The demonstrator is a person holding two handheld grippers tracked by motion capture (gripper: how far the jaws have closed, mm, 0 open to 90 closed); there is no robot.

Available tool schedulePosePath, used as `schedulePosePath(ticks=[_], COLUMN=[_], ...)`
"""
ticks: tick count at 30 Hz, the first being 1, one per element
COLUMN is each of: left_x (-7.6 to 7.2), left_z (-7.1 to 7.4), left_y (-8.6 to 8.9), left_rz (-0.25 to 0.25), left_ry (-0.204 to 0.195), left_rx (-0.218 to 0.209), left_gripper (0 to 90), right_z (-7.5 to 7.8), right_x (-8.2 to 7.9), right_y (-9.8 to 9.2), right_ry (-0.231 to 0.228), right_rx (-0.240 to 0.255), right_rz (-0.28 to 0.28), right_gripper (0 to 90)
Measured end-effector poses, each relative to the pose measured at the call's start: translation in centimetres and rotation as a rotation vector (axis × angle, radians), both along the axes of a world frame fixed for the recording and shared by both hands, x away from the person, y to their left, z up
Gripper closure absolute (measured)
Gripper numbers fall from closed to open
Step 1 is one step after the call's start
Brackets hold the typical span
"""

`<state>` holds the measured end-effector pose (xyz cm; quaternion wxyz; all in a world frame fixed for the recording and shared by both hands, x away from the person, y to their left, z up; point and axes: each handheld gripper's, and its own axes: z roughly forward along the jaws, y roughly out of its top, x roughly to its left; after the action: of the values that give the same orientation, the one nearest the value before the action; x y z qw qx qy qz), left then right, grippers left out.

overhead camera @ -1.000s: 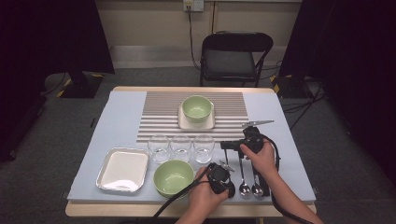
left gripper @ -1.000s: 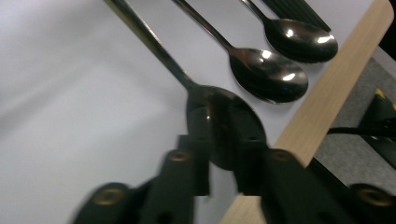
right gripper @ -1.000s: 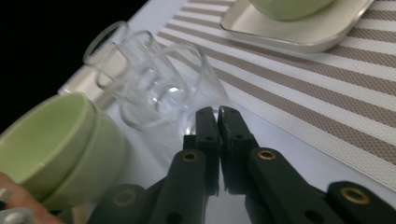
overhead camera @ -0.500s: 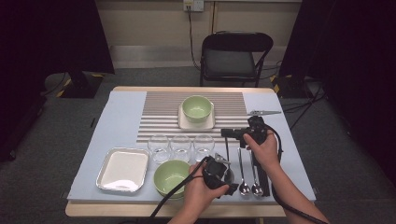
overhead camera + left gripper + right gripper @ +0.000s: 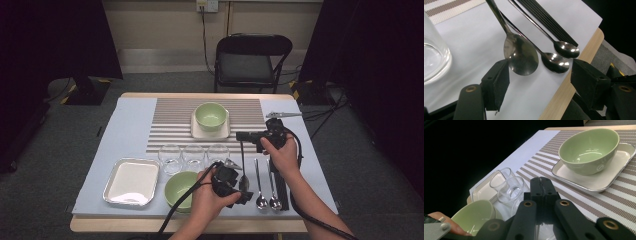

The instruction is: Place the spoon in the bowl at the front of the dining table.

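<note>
A large steel spoon [image 5: 242, 161] hangs bowl-down over the blue table cover, its handle tip in my right gripper [image 5: 239, 135], which is shut on it. In the right gripper view, the jaws of this gripper [image 5: 541, 185] are pressed together. My left gripper [image 5: 242, 190] sits low at the front, and its jaws have just been opening. In the left gripper view the spoon's bowl [image 5: 521, 55] lies between the open jaws of my left gripper [image 5: 541, 75], close to the left pad [image 5: 500, 82], which does not press on it.
Two small spoons [image 5: 267, 201] and black chopsticks [image 5: 280, 181] lie at the front right. A green bowl [image 5: 178, 187], a metal tray [image 5: 131, 181] and three glasses [image 5: 194, 152] sit to the left. Farther back, another green bowl [image 5: 211, 114] stands on a white plate [image 5: 197, 131] on the striped mat.
My left jaws have opened off the spoon's bowl. Both hands have risen a little, and the right gripper has carried the spoon's handle up and farther from the front edge.
</note>
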<state>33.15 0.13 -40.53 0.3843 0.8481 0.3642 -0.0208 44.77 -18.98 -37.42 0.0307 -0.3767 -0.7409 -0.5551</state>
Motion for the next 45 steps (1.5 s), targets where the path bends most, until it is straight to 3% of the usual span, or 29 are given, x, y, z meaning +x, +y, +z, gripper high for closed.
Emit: schedulePosePath(ticks=[20,26,45], left_x=[1.0,1.5,2.8], left_z=[2.1,2.4,4.6], left_y=[2.2,2.7,4.6], left_rz=[0.05,0.054,0.099], left_ry=[-0.025,-0.017,-0.047], left_rx=[-0.014,-0.024,-0.027], left_gripper=[31.5,31.4,31.2], right_z=[2.6,3.0,4.2], right_x=[0.7,0.9,1.5], right_y=[0.1,0.2,0.7], right_ry=[-0.049,-0.049,-0.056], right_rx=[-0.01,-0.003,0.03], right_rz=[-0.034,-0.034,-0.054], right_gripper=[90.0,90.0,90.0])
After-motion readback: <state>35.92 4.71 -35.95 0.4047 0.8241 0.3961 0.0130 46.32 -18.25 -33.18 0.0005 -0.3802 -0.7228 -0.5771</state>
